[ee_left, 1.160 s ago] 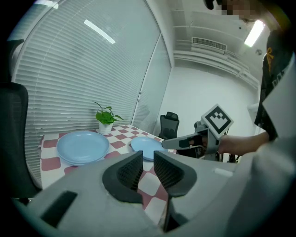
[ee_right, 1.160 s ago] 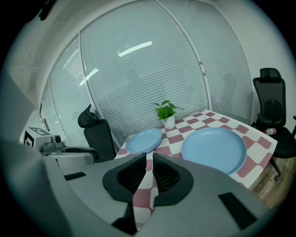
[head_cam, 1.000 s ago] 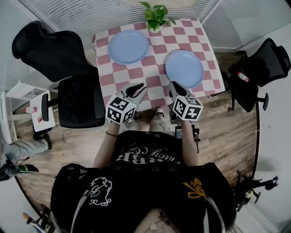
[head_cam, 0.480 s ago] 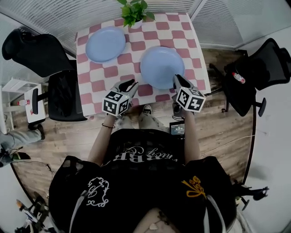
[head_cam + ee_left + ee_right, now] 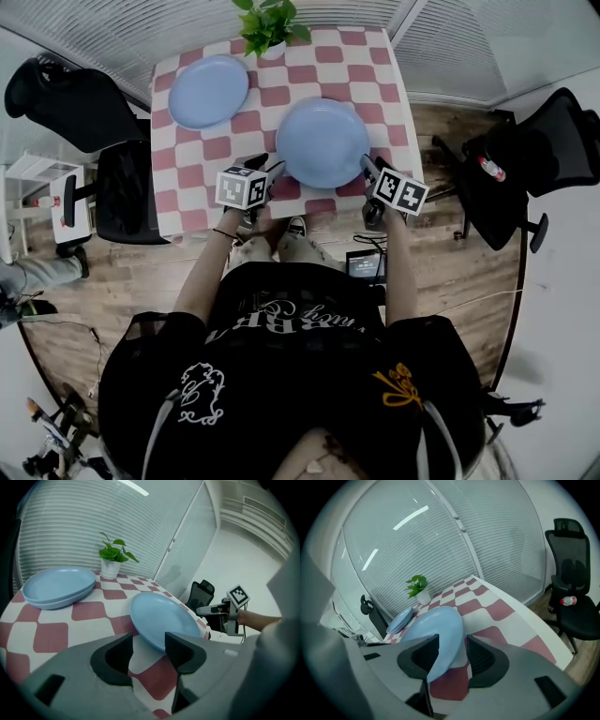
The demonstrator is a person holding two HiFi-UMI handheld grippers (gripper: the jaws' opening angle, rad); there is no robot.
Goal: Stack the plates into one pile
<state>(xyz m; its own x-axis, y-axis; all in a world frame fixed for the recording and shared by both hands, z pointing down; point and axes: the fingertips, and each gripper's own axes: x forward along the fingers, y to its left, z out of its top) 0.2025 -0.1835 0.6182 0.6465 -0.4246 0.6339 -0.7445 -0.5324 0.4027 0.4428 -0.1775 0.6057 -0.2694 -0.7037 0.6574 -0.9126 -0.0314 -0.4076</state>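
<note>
ITEM: near plate (image 5: 323, 141) at counter (image 5: 375, 56) front edge, far plate (image 5: 208, 90) well apart | left claw (image 5: 265, 170), right claw (image 5: 368, 169): jaws just opening, rim between, unclamped | RISK: uneven closing tips plate off counter.

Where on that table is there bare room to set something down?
Free: the far right corner, between plant, near plate and table edge; the left strip before the far plate. Crowded: near edge, where left gripper and right gripper, jaws just opened, straddle the near plate's rim.
</note>
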